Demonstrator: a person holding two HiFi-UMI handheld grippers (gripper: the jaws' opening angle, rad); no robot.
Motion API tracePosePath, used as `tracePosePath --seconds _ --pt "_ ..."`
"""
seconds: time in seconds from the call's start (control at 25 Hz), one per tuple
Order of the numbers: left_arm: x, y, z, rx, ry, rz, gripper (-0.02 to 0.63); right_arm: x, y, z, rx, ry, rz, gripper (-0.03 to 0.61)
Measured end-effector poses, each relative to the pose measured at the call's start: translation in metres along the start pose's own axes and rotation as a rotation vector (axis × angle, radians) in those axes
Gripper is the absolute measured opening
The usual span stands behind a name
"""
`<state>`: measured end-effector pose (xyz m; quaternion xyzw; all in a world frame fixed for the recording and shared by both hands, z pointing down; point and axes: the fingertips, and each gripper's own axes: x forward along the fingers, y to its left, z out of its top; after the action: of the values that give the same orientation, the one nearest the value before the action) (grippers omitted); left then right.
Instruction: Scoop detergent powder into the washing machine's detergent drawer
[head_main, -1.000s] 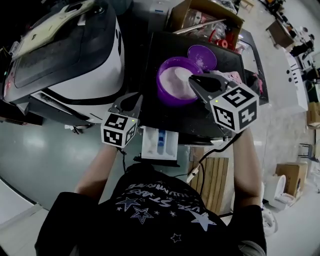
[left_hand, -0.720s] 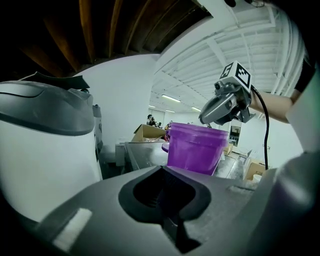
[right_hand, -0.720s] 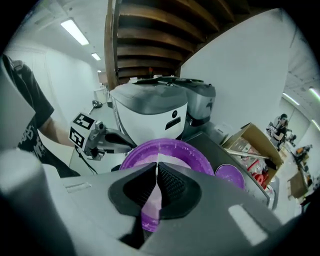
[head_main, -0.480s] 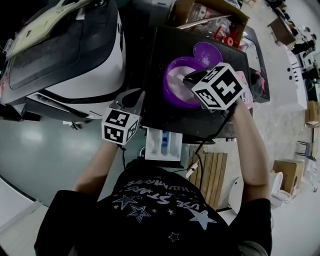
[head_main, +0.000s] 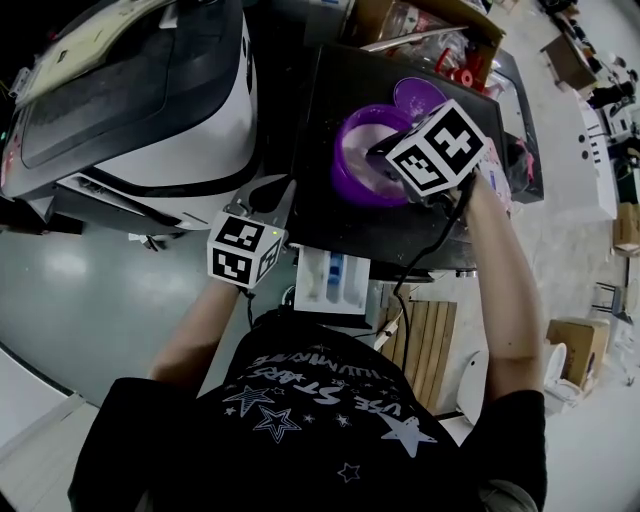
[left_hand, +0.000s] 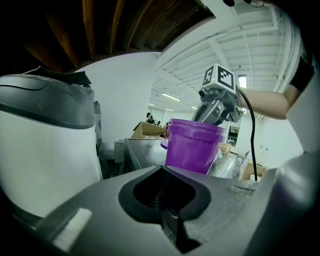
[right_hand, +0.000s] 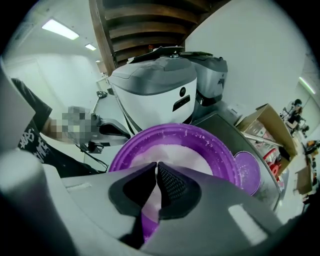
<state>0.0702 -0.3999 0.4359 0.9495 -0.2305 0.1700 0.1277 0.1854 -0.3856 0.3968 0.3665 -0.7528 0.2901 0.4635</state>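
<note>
1. Above the purple detergent tub (right_hand: 226, 159) on the dark countertop (head_main: 335, 218), the right gripper (right_hand: 156, 167) tips down toward the white powder (right_hand: 175, 149). Its jaws are pressed together, and no scoop shows between them.
2. The left gripper (left_hand: 162, 200), clenched and empty, hangs low beside the tub, probably to leave the path clear.
3. The detergent drawer (head_main: 322, 285) stands pulled out just below the counter edge, seemingly ready to take powder.

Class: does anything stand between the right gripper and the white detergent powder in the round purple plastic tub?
Nothing visible: the round purple plastic tub is open, its purple lid lies beside it, and the right gripper hangs over the white powder.
</note>
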Motion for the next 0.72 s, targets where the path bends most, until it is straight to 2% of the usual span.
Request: tracePosePath --seconds 0.2,0.48,0.72 --pt "-0.003 -0.004 -0.003 0.01 0.007 -0.006 0.002 0.002 0.006 0.002 0.014 0.002 0.061 0.035" --pt "-0.005 -0.004 -0.004 0.008 0.008 -0.01 0.002 0.005 0.008 0.009 0.107 -0.004 0.196 0.035" --pt "-0.008 -0.002 -0.006 0.007 0.011 -0.003 0.002 0.005 0.009 0.011 0.131 -0.005 0.238 0.035"
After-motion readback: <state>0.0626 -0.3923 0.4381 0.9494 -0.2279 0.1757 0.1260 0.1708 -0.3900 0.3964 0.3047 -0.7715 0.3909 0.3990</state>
